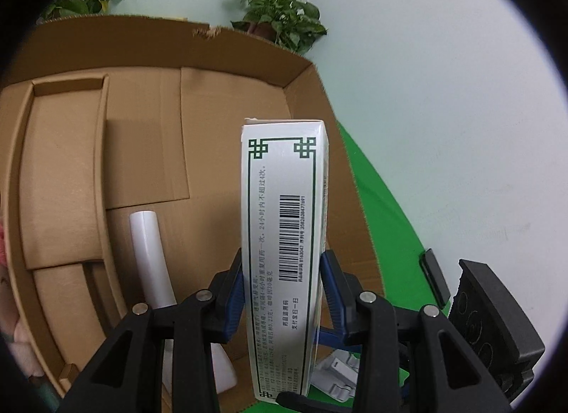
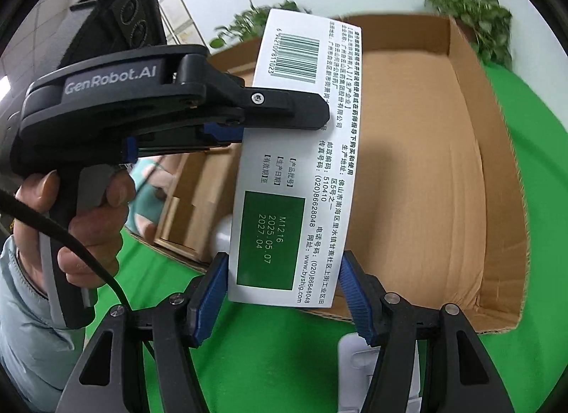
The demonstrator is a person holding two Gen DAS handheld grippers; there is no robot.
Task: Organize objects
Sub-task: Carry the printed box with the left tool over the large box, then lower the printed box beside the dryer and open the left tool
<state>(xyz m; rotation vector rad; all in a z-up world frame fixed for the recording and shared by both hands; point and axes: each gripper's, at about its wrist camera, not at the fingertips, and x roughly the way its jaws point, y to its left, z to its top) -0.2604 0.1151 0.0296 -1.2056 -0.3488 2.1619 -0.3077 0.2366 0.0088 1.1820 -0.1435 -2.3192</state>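
Observation:
A white medicine box with green trim and a barcode (image 1: pixel 280 235) is clamped between the blue pads of my left gripper (image 1: pixel 282 288), held over the open cardboard box (image 1: pixel 149 150). The same medicine box (image 2: pixel 294 171) shows in the right wrist view, gripped higher up by the left gripper (image 2: pixel 284 111). My right gripper (image 2: pixel 284 288) has its pads on either side of the box's lower end, touching or nearly touching its edges. A white bottle (image 1: pixel 151 256) lies inside the cardboard box.
The cardboard box (image 2: pixel 426 171) sits on a green cloth (image 2: pixel 266 349). A white plastic object (image 1: pixel 337 374) lies on the cloth near the box's front edge, also in the right wrist view (image 2: pixel 358 377). Potted plants (image 1: pixel 280 15) stand behind. A pink plush item (image 1: pixel 14 338) is at the box's left.

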